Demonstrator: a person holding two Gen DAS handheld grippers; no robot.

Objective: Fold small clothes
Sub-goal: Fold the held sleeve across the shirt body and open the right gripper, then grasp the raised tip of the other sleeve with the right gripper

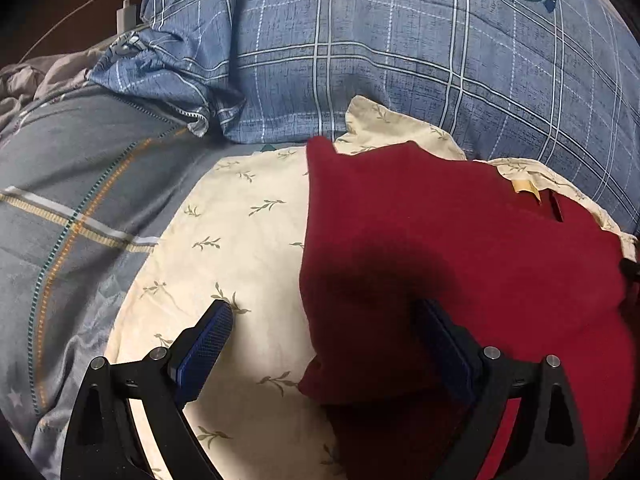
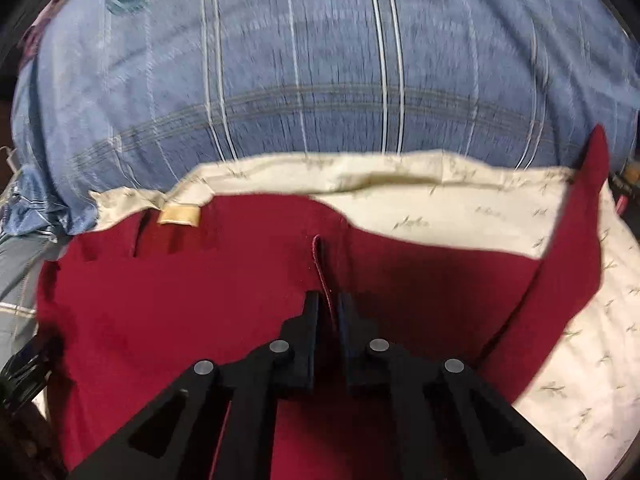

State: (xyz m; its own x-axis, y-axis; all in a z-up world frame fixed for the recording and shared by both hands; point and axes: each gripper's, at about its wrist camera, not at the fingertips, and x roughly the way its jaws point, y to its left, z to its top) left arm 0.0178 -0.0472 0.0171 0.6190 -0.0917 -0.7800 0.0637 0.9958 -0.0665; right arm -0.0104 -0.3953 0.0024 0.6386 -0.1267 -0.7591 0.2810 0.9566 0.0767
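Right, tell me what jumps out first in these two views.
The dark red garment dominates, spread over a cream leaf-print cloth in the middle. Behind both lies blue plaid bedding. The right tongs are shut on a hemmed edge of the garment, while the left tongs stand open astride its left edge.

Right wrist view motion-blurred: plaid pillow (image 2: 320, 72) at 12 o'clock smeared. Red garment (image 2: 180, 312) cut off at 6 o'clock. Label (image 2: 179, 215) text unreadable.
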